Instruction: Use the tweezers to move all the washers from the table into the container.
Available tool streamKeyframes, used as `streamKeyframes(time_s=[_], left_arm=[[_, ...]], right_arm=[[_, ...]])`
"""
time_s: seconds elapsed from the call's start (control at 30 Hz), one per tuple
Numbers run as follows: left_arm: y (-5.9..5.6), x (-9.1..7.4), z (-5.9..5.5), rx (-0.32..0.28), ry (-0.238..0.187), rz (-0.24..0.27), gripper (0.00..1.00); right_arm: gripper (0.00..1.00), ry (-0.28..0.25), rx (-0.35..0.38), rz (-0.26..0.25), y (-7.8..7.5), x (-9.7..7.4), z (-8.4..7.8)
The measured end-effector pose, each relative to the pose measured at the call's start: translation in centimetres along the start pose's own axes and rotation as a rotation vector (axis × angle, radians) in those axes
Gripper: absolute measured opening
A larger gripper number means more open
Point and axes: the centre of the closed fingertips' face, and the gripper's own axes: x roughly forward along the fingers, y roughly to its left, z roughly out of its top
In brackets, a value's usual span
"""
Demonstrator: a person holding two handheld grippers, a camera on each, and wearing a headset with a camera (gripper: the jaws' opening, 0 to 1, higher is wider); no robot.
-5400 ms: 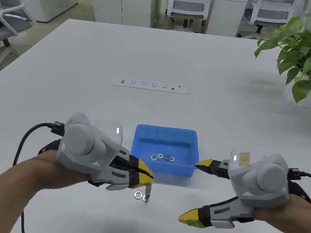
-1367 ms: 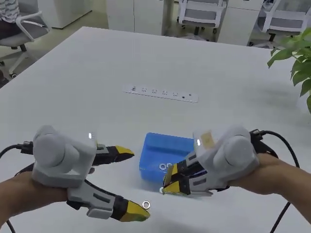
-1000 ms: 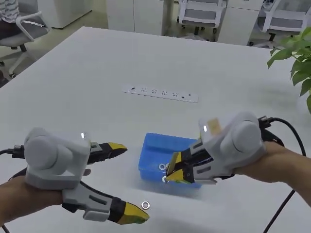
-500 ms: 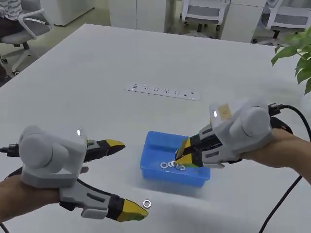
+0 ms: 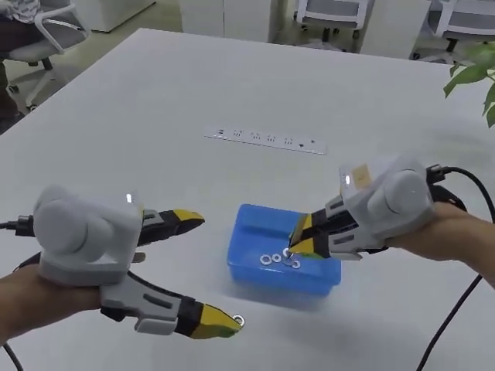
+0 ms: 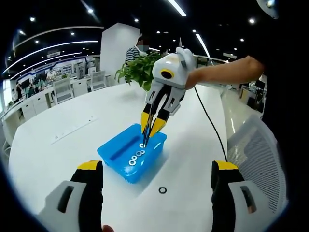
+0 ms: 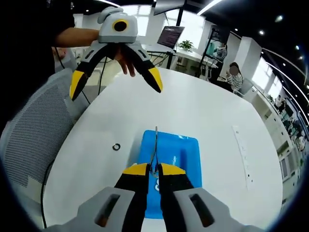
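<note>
Tweezers (image 7: 155, 145) are pinched by the right gripper (image 5: 298, 236), tips over the container (image 5: 255, 222) (washers (image 5: 276, 260) inside). The left gripper (image 5: 207, 274) is spread wide beside a loose washer (image 6: 162, 190).

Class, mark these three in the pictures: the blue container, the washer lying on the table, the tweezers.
blue container (image 5: 271, 280), head view, on its front wall.
loose washer (image 6: 161, 190), left gripper view, on its ring.
tweezers (image 7: 155, 145), right gripper view, mid-shaft.
</note>
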Motion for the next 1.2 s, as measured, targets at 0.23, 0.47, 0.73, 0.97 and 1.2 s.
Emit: streamKeyframes(time_s=[0.23,0.47,0.73,0.97,1.2], left_arm=[[0.7,0.7,0.3,0.005,-0.002,-0.002,0.97],[1.3,1.5,0.4,0.019,0.009,-0.018,0.93],[1.9,2.5,0.7,0.054,0.025,-0.05,0.77],[2.1,3.6,1.3,0.091,0.03,-0.087,0.59],[2.5,5.1,1.8,0.155,0.035,-0.107,0.43]], right_arm=[[0.08,-0.002,0.016,0.02,-0.2,1.1,-0.9],[0.08,-0.006,0.023,0.037,-0.3,2.1,-1.4],[0.08,-0.007,0.033,0.052,-0.1,3.1,-2.0],[0.08,-0.004,0.04,0.059,-0.1,3.6,-2.3],[0.08,0.0,0.051,0.066,0.0,3.9,-2.5]])
